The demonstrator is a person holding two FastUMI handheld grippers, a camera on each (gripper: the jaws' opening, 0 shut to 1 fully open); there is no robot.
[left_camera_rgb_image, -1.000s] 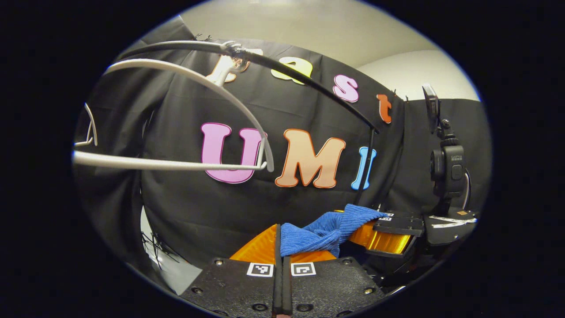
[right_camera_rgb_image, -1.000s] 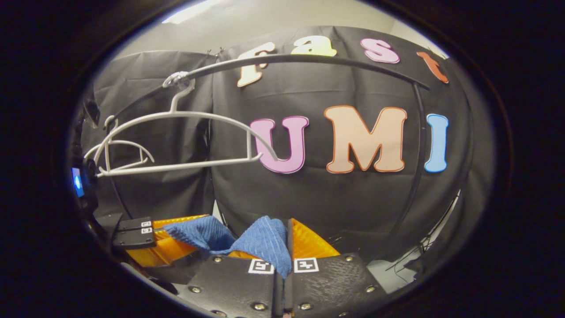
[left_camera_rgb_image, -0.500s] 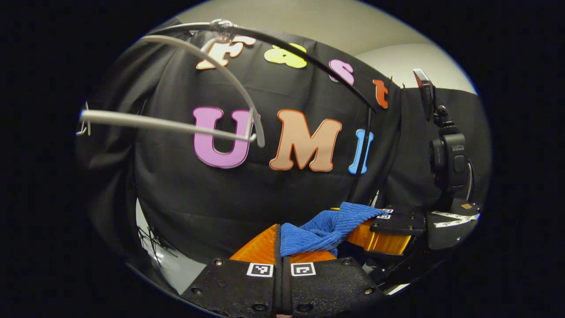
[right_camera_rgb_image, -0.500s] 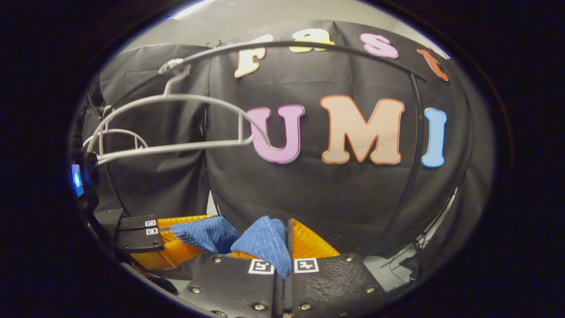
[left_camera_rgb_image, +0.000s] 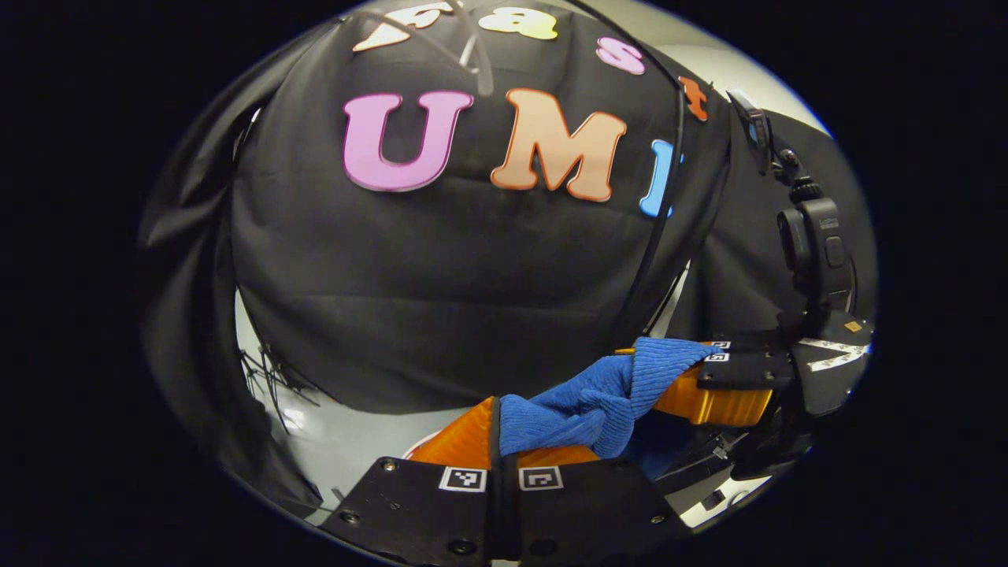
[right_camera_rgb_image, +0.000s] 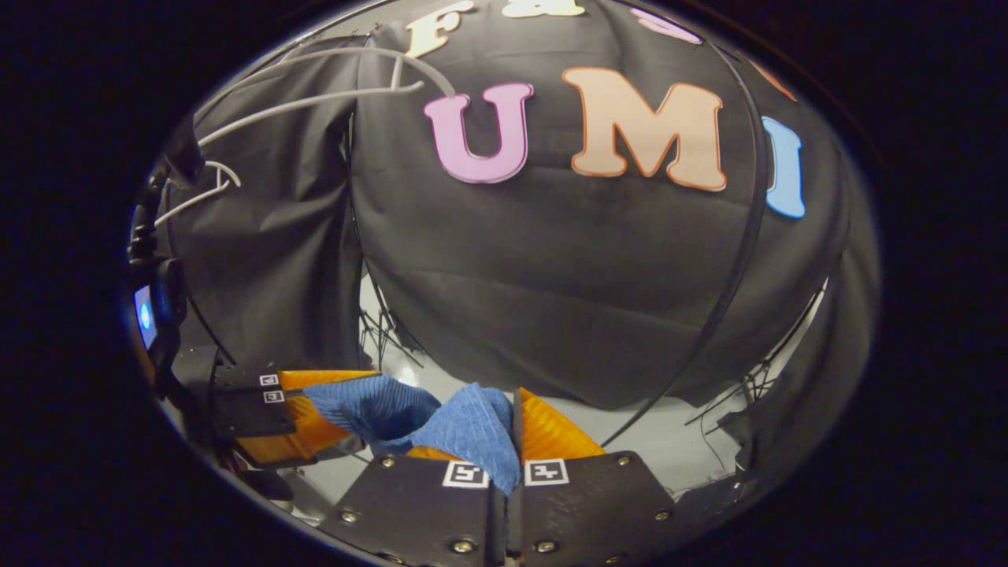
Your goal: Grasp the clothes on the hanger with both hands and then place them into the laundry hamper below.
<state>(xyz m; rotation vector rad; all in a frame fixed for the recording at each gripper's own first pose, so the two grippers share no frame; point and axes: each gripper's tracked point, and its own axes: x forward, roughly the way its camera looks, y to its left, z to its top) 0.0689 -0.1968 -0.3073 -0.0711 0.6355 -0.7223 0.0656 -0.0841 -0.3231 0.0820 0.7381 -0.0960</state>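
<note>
Clearly the blue ribbed cloth garment point(left_camera_rgb_image: 587, 398) hangs stretched between the two tools, off the white wire hanger point(right_camera_rgb_image: 315, 94) that sits high above; the left tool point(left_camera_rgb_image: 501, 441) pinches one end between closed orange fingers, and the right tool point(right_camera_rgb_image: 512, 441) clamps the other end likewise. The hamper is out of sight below, so the drop is aimed blind: releasing unevenly, or too far out, could leave cloth draped over a rim or on the pale floor point(right_camera_rgb_image: 693, 441). Room ahead looks open; the black rack pole point(right_camera_rgb_image: 744, 268) and booth wall stand close.
</note>
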